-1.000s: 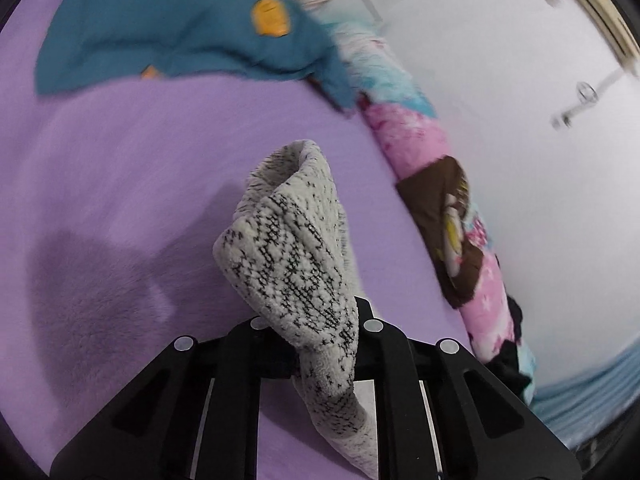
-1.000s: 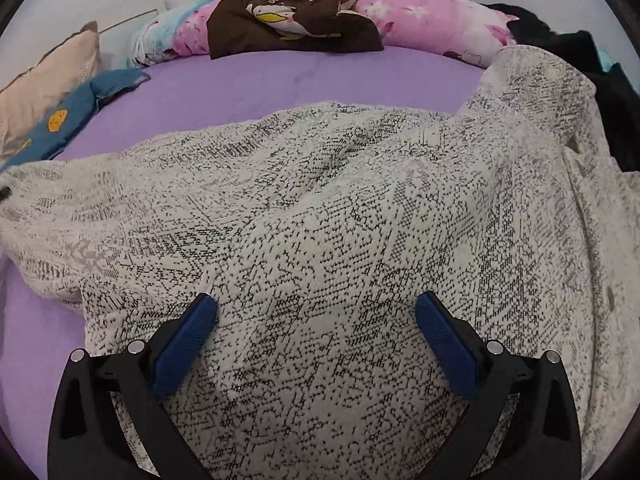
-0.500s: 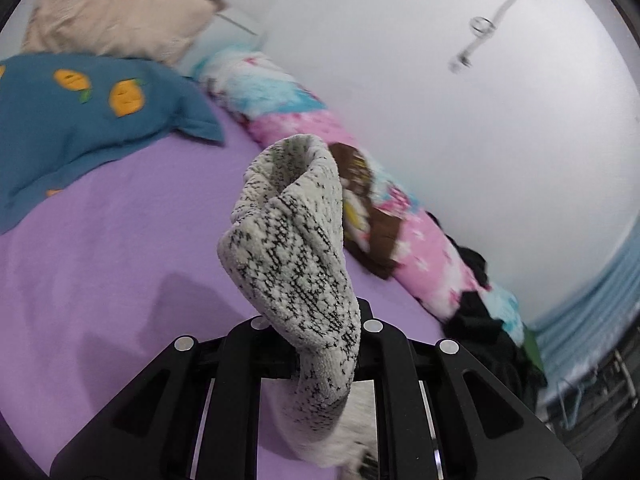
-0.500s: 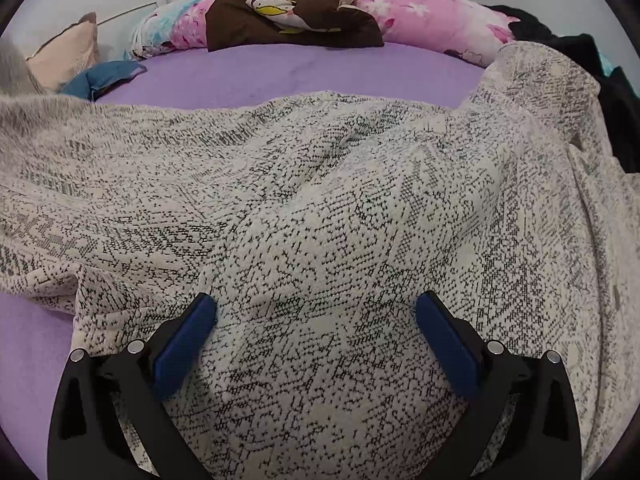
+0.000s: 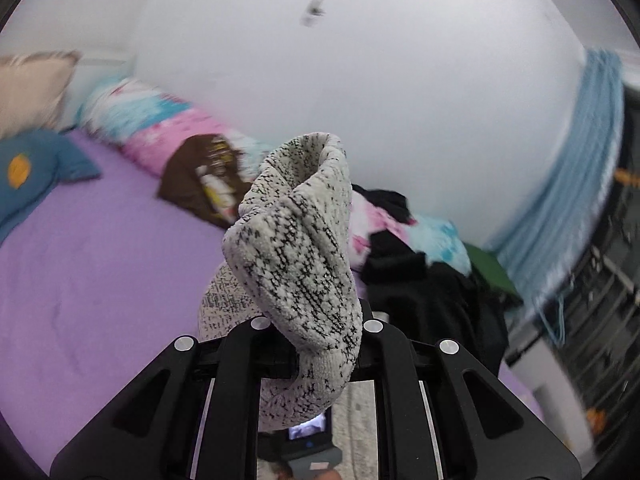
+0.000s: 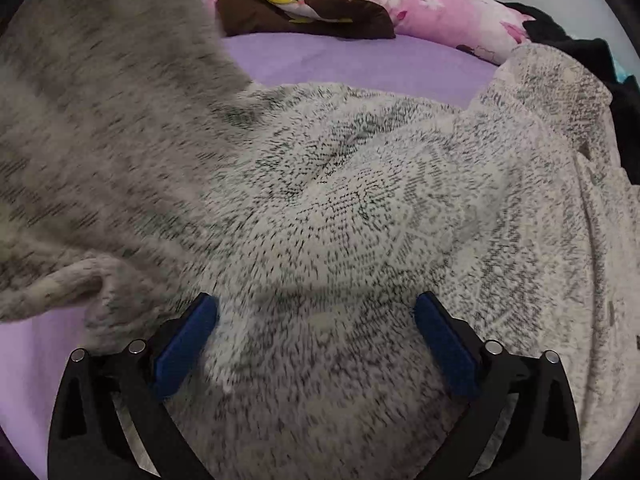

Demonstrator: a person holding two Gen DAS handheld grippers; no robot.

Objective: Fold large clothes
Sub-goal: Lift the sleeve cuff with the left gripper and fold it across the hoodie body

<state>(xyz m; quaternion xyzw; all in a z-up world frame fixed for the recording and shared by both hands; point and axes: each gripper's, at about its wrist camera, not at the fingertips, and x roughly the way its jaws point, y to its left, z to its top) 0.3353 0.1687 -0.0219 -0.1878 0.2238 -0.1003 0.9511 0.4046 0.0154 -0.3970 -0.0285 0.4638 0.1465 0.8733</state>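
A large cream knit garment with black speckles point(image 6: 360, 200) lies spread on the purple bed point(image 6: 340, 60). My left gripper point(image 5: 316, 332) is shut on a bunched edge of this garment point(image 5: 296, 240) and holds it up above the bed. In the right wrist view that lifted part point(image 6: 100, 100) hangs blurred across the upper left. My right gripper point(image 6: 316, 320) is open, its blue pads point(image 6: 188, 340) wide apart and resting over the garment's near part.
A pink floral bolster point(image 6: 448, 12) and a brown printed cloth point(image 6: 304, 0) lie along the far edge by the white wall. Black clothes point(image 5: 420, 280) are piled at the right. A teal cushion point(image 5: 36, 176) and a beige pillow point(image 5: 28, 88) lie at the left. A blue curtain point(image 5: 572, 184) hangs at right.
My left gripper has lifted and swung right with the garment's edge, from over the bed to facing the wall. The lifted cloth now sweeps across the right wrist view. My right gripper has stayed put.
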